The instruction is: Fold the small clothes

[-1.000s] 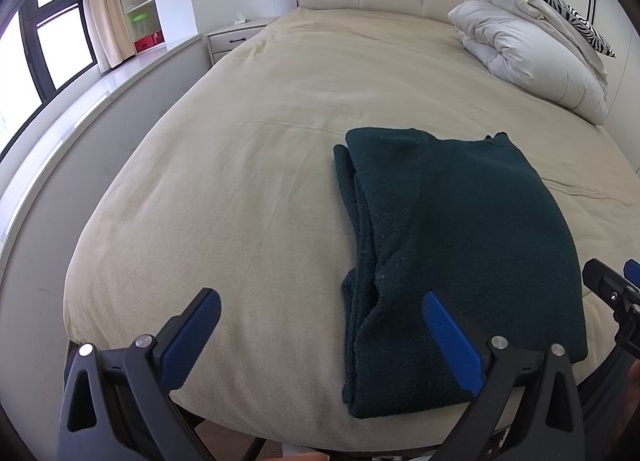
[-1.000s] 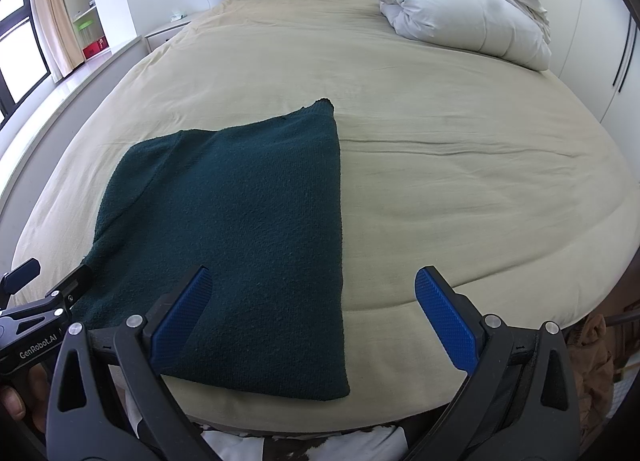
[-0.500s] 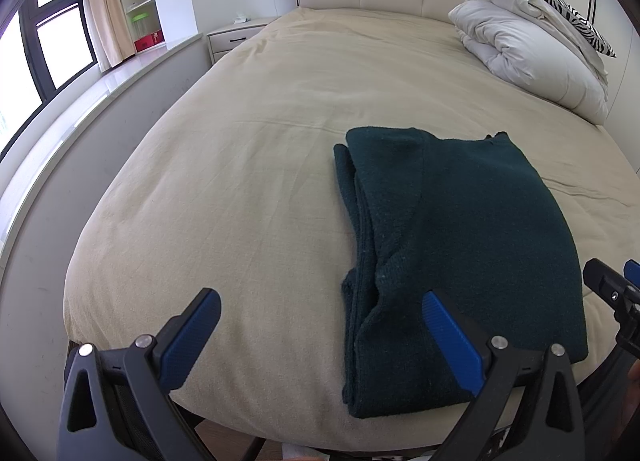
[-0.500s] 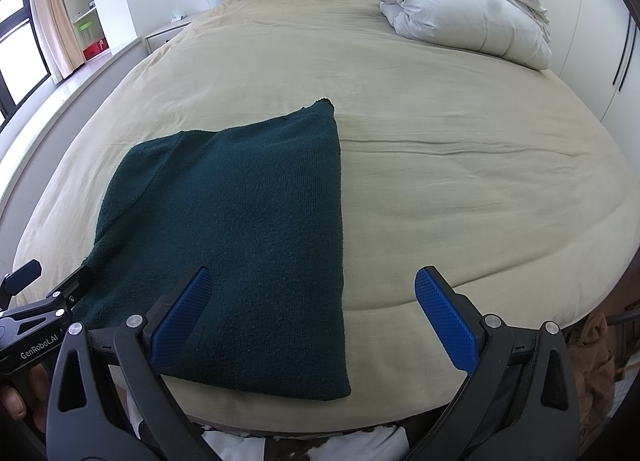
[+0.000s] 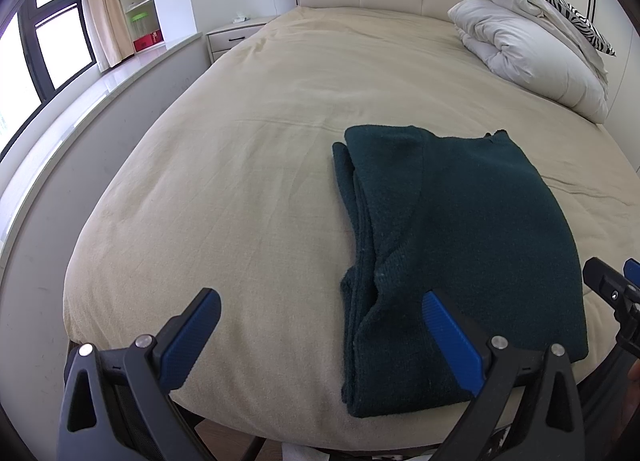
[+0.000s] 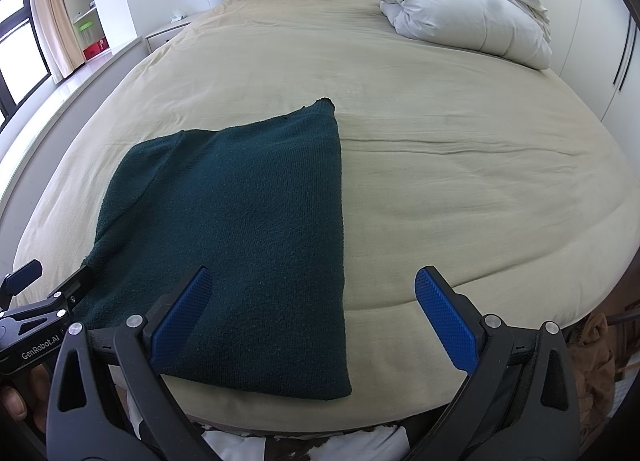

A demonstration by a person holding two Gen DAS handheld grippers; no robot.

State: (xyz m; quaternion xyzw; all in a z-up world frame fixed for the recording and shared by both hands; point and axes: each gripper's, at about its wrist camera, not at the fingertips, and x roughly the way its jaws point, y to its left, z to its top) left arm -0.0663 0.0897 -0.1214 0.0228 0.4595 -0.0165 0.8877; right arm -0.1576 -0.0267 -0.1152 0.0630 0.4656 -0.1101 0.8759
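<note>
One folded green sweater [image 5: 460,245] on one bed [image 5: 248,165]; two grippers, left [image 5: 320,335] and right [image 6: 312,311]; far right, perhaps two pillows [image 5: 532,49].

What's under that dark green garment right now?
The dark green garment lies folded flat on the beige bed cover, near its front edge. Stacked layers show along its left side. Whatever sits between or beneath them is covered.

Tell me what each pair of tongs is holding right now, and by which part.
Nothing is held. The left tongs and right tongs are both open, hovering at the near edge of the bed; the folded dark green garment lies flat, untouched.
</note>
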